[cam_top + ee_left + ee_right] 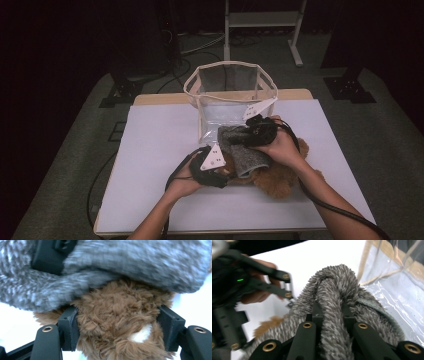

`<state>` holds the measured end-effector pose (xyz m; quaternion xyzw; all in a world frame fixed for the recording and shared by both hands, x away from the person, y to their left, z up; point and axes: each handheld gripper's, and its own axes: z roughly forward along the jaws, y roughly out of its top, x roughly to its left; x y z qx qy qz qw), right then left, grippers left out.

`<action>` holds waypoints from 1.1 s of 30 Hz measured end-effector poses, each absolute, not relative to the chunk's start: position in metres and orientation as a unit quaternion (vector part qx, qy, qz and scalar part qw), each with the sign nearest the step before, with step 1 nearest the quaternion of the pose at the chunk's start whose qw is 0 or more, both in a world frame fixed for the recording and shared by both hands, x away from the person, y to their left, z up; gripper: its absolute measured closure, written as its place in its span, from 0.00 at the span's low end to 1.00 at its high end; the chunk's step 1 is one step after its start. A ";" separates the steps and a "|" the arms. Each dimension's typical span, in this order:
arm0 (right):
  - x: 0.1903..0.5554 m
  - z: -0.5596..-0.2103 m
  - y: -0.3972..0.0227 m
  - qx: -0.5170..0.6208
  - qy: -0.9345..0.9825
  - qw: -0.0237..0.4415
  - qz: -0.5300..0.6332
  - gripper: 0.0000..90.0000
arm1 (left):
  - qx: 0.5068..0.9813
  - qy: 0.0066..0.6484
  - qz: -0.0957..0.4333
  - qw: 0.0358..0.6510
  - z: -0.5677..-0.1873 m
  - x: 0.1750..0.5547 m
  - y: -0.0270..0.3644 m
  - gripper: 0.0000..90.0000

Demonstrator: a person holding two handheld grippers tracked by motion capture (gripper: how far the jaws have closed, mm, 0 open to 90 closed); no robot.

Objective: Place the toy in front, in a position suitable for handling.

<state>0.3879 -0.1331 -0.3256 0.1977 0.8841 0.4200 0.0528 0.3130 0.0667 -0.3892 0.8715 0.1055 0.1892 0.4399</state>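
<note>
A brown plush toy (pixel 277 182) lies on the white table (pixel 155 150), and a grey knitted cloth (pixel 245 152) lies draped over it. My left gripper (pixel 220 167) is shut on the plush toy (pixel 117 322): brown fur with a white patch fills the gap between its jaws, and the grey cloth (pixel 125 262) hangs just above. My right gripper (pixel 250 134) is shut on a bunched fold of the grey cloth (pixel 334 302), lifted toward the clear bag (pixel 230 95). The left gripper (pixel 287 290) and its hand appear at the left of the right gripper view.
The clear plastic bag with tan trim (pixel 392 285) stands open at the table's far middle, right behind the cloth. Cables trail from both grippers. A metal stand (pixel 262 25) and dark equipment are on the floor beyond the table.
</note>
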 end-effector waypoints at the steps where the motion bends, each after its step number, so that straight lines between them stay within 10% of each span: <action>1: 0.390 -0.328 -0.134 0.201 0.884 0.051 0.419 0.87 | 0.872 0.107 0.188 0.439 -0.390 0.314 0.067 0.35; 19: 0.319 -0.337 -0.203 0.204 0.888 0.064 0.407 0.87 | 0.874 0.142 0.171 0.432 -0.401 0.328 0.074 0.32; 33: 0.349 -0.370 -0.194 0.239 0.881 0.071 0.402 0.87 | 0.881 0.144 0.169 0.417 -0.403 0.331 0.089 0.27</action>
